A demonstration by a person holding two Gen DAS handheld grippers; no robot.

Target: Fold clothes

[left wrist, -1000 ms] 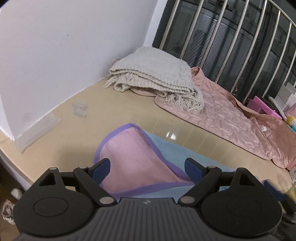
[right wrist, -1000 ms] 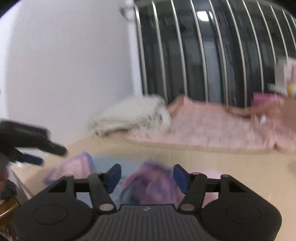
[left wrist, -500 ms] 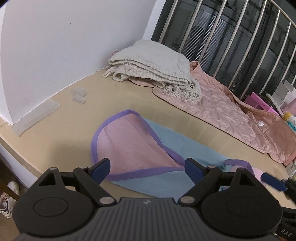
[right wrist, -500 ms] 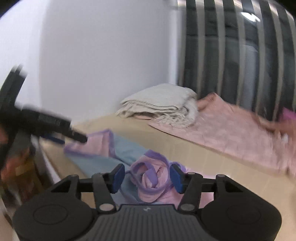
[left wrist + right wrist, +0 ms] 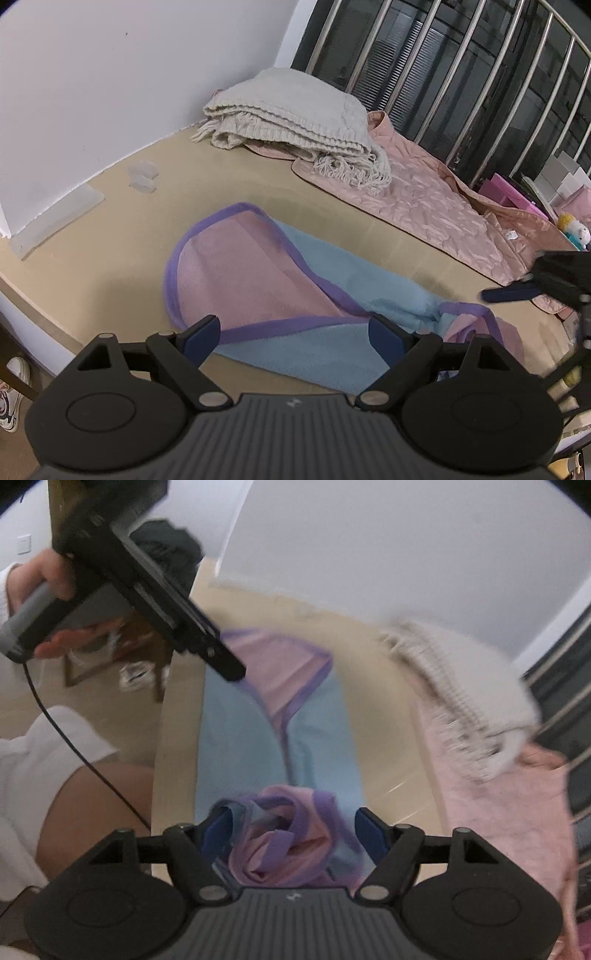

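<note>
A pink and light-blue garment with purple trim [image 5: 280, 295] lies stretched across the beige table [image 5: 110, 236]. Its left end lies flat; its right end is bunched [image 5: 280, 834]. My left gripper [image 5: 295, 334] is open and empty, held above the garment's near edge. My right gripper [image 5: 295, 825] is open, its jaws on either side of the bunched end, not closed on it. The left gripper's body [image 5: 147, 579] shows in the right wrist view, above the garment's far end. A right fingertip [image 5: 509, 293] shows at the right of the left wrist view.
A folded cream knitted blanket [image 5: 295, 118] and a pink quilted jacket [image 5: 424, 199] lie at the back by a metal railing [image 5: 461, 74]. Small clear plastic pieces [image 5: 142, 179] lie near the white wall. Boxes and a toy [image 5: 572, 229] stand far right.
The left gripper has pulled back and up, so more of the garment shows. The right gripper has swung round to face along the garment, with the bunched end between its jaws.
</note>
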